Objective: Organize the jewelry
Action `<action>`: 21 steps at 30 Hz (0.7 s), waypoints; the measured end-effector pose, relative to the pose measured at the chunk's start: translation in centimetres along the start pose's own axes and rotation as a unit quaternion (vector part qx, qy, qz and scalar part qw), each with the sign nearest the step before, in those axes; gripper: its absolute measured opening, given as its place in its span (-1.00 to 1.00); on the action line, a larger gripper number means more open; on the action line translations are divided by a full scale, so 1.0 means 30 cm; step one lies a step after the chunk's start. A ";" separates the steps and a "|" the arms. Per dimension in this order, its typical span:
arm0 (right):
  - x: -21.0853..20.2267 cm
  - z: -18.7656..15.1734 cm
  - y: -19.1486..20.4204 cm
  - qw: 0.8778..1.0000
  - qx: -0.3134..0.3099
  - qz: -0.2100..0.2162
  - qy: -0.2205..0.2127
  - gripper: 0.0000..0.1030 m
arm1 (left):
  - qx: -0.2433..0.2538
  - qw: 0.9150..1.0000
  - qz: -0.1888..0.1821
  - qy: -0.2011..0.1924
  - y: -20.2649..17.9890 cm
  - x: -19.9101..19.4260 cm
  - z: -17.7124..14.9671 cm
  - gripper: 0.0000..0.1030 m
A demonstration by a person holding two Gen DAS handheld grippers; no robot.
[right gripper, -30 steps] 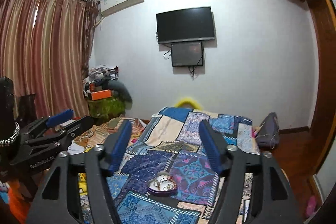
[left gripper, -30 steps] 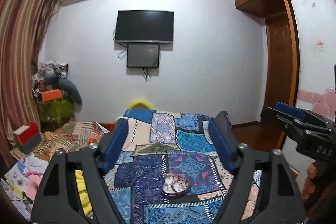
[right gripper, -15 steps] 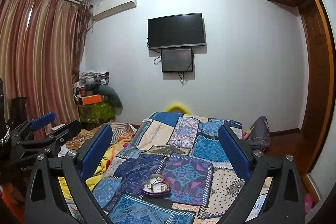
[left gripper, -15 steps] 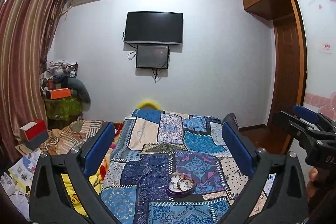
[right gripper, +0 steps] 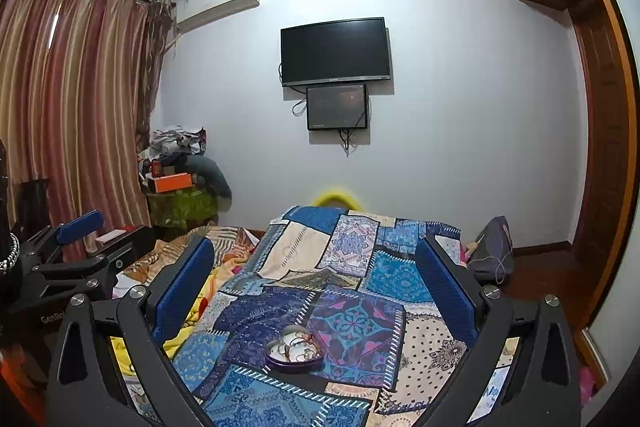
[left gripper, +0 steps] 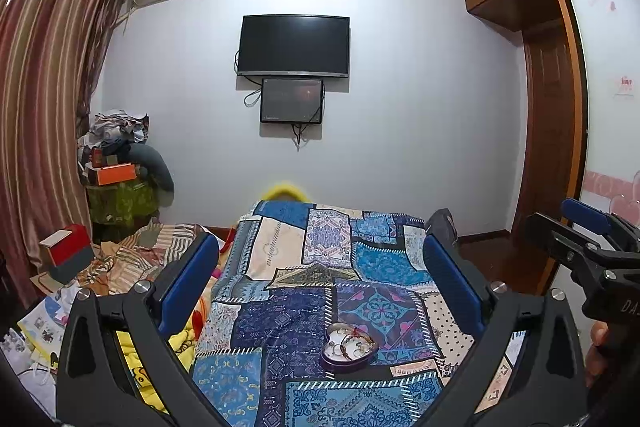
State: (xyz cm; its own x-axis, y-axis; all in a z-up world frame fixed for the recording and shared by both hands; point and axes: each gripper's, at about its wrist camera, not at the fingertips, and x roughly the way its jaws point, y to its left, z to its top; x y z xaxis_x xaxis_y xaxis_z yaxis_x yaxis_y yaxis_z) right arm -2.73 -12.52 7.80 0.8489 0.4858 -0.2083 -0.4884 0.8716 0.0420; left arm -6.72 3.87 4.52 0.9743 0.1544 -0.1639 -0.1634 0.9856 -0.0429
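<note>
Left tool (left gripper: 320,287) released, wide apart, holding nothing, above the bed (left gripper: 280,331). Heart-shaped box (left gripper: 349,347) sits on the patchwork bedspread, near the bed's front edge, between both tools' fingers in view. Jewelry (left gripper: 352,341) lies piled inside the box, rings and thin chains by the look; single pieces too small to tell. Right tool (right gripper: 312,283) released too, empty, right of the left tool. Judgement: pieces light, small, slippery, chains limp and prone to tangle; pinch one loop at its rim. Box looks stiff, light; take it by the side wall. Soft bed gives under pressure.
</note>
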 end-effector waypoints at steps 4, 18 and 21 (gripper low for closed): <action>0.000 -0.001 -0.001 1.000 0.000 0.001 0.003 0.94 | 0.002 1.000 0.001 0.004 -0.003 0.005 -0.006 0.99; -0.019 0.007 -0.001 1.000 -0.003 -0.002 0.001 0.94 | 0.000 1.000 0.003 0.006 0.000 0.008 -0.005 0.99; -0.013 0.005 -0.002 1.000 -0.004 -0.001 0.003 0.94 | 0.000 1.000 0.002 0.005 -0.002 0.007 -0.003 0.99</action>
State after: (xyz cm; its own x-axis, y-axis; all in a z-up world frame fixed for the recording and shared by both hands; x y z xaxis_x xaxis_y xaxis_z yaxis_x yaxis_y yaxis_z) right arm -3.00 -12.74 8.03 0.8491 0.4830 -0.2139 -0.4876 0.8724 0.0343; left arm -6.51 3.85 4.39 0.9718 0.1585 -0.1745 -0.1681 0.9849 -0.0417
